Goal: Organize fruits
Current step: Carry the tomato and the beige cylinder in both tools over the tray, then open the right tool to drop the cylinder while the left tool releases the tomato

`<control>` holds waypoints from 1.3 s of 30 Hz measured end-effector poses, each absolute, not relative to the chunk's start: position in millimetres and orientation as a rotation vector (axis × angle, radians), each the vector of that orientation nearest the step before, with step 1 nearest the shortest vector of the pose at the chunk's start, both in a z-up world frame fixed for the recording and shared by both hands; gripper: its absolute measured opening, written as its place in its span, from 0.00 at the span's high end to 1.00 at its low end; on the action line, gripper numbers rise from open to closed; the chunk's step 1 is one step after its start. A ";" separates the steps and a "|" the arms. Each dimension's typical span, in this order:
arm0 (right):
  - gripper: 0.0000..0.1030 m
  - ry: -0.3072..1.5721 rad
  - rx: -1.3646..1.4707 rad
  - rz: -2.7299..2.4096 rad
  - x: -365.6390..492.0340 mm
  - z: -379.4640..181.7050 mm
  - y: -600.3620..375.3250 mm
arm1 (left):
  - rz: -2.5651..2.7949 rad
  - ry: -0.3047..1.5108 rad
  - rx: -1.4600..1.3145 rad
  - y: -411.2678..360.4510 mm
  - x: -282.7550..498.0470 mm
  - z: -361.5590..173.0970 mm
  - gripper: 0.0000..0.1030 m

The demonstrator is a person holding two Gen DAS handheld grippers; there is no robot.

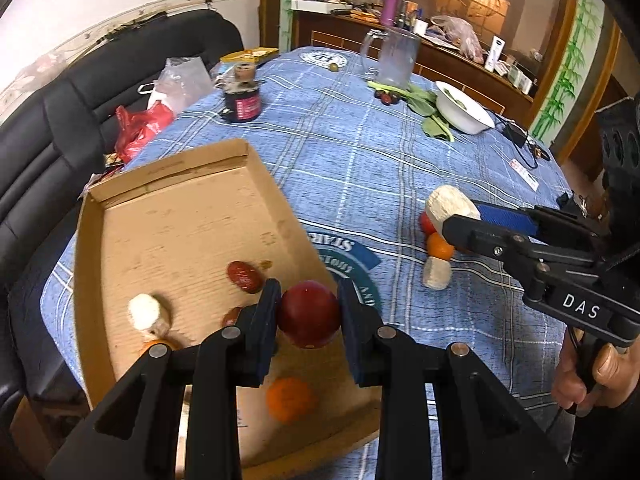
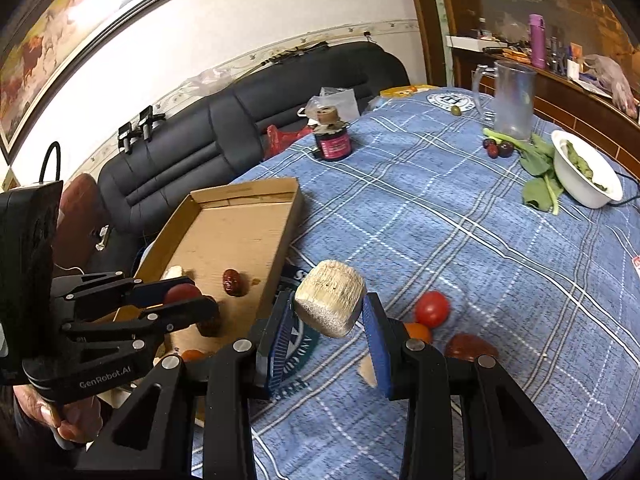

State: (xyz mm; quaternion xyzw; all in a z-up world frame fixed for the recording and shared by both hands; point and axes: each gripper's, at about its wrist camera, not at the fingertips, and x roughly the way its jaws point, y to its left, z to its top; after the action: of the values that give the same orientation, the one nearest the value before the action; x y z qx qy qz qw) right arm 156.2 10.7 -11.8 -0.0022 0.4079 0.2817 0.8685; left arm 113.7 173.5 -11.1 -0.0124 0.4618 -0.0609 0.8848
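The left tongs (image 1: 308,314) grip a red fruit (image 1: 309,313) already above the cardboard tray's (image 1: 188,216) near corner, so they are nearer; the right tongs (image 2: 329,312) grip a pale chunk (image 2: 330,304) over the tabletop (image 2: 460,240), with the tray to their left. Fruit beneath both tongs is partly hidden.
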 end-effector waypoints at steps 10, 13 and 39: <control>0.65 0.856 -0.030 0.643 158.7 -12.2 48.2 | -0.057 0.949 -0.073 214.7 114.8 -8.9 0.74; 0.65 0.860 -0.042 0.661 160.4 -13.5 61.3 | -0.035 0.951 -0.092 229.3 117.3 -9.9 0.74; 0.65 0.921 -0.114 0.756 187.3 -40.2 141.0 | 0.085 0.972 -0.149 294.1 142.5 -23.5 0.74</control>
State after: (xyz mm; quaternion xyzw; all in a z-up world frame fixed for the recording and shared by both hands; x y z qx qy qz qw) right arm 187.3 141.0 -40.2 -0.0536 0.4337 0.3559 0.8261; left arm 142.5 294.1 -23.5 -0.0717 0.4664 0.0410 0.8807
